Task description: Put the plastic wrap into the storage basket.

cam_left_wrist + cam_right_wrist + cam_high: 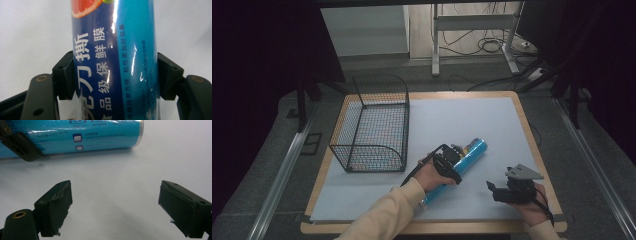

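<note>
1. Left gripper (113, 82) is clamped across the blue roll (113, 62) — pads on both sides, roll lying on the white mat (452, 120).
2. The roll's long axis runs diagonally, up and to the right, away from the wire basket (372, 125).
3. Right gripper (115, 205) sits just beside the roll — jaws apart, holding nothing.

A black wire basket (373, 125) is set on the left part of the bench (532, 135), on a white sheet (462, 120) by which the benchtop is covered. Beyond the far edge, a metal frame (472, 30) and cables (492, 47) are seen on the floor.
</note>
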